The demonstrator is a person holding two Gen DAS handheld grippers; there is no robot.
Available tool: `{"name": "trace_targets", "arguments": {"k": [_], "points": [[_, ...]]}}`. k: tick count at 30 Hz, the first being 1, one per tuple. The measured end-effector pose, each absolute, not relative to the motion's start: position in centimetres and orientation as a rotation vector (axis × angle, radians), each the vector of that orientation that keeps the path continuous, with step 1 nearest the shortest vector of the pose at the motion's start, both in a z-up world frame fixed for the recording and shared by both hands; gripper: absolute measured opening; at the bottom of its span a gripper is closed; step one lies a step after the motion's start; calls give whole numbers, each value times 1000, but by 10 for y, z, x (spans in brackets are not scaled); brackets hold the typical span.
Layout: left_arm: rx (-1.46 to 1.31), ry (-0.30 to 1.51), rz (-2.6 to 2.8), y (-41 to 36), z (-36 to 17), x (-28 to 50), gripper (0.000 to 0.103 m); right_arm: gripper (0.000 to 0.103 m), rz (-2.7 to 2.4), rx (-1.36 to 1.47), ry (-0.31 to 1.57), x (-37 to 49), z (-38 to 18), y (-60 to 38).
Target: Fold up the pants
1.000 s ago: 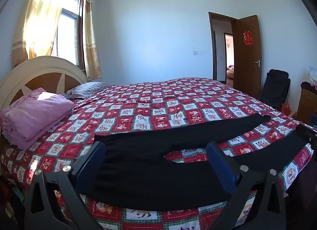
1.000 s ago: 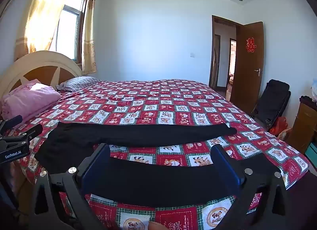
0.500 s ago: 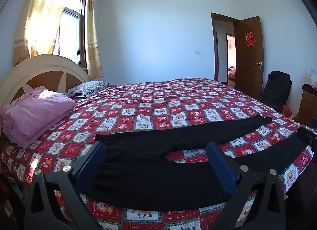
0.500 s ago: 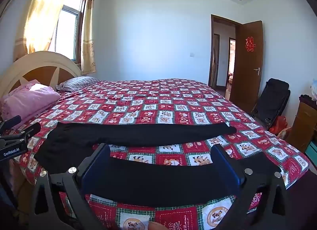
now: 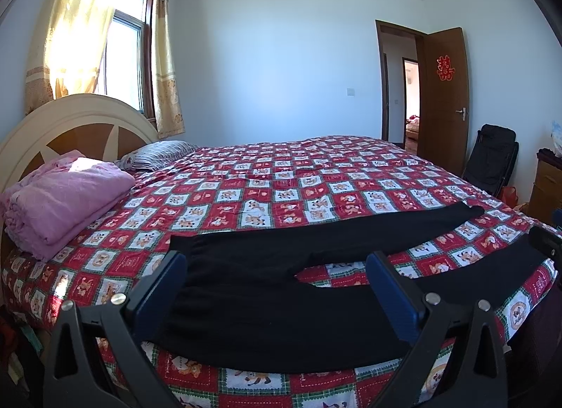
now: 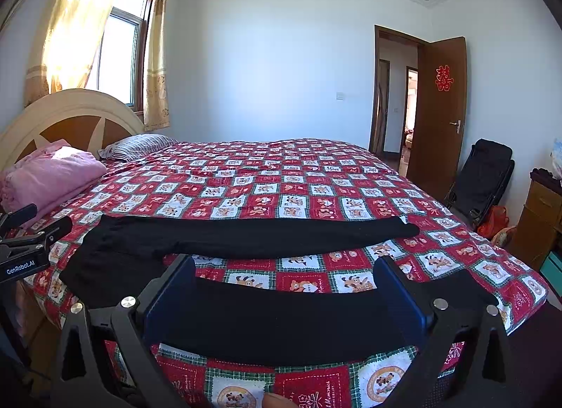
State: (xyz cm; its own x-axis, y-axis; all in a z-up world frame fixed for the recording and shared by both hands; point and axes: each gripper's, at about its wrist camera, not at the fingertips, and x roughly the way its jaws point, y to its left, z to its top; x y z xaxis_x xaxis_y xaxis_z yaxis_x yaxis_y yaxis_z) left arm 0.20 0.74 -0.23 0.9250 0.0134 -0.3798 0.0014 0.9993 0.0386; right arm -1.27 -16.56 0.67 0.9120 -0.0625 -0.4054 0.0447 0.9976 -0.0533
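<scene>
Black pants (image 5: 253, 295) (image 6: 267, 316) lie flat near the front edge of the bed, waist to the left, the two legs spread apart and running right. The far leg (image 6: 281, 236) stretches across the quilt; the near leg follows the bed's edge. My left gripper (image 5: 274, 281) hovers open in front of the waist and crotch area, holding nothing. Over the near leg, my right gripper (image 6: 284, 285) hangs open and empty. In the right wrist view the left gripper (image 6: 24, 243) shows at the far left edge.
The bed has a red checked quilt (image 5: 316, 183), a folded pink blanket (image 5: 66, 201) and a striped pillow (image 5: 158, 155) by the headboard. A black folding chair (image 6: 481, 179), a wooden cabinet (image 6: 541, 218) and an open door (image 6: 439, 109) stand to the right.
Both views have shifted only slightly; the grippers stay open and the pants have not moved.
</scene>
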Motion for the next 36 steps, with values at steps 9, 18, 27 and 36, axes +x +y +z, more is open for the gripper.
{"name": "trace_targets", "arguments": {"k": [9,18,27,36], "points": [[33,394,8,10,-3,3,103,102,-57,-44,421,-14,6,-165],[32,394,9,11,-3,4,103,102,-57,-47,423,-13,6,-163],[31,395,11,12,-3,4,103,102,-56,-49,428,-12,3,-163],[31,398,14,13,-5,4,103,102,-57,-50,432,-12,2,-164]]}}
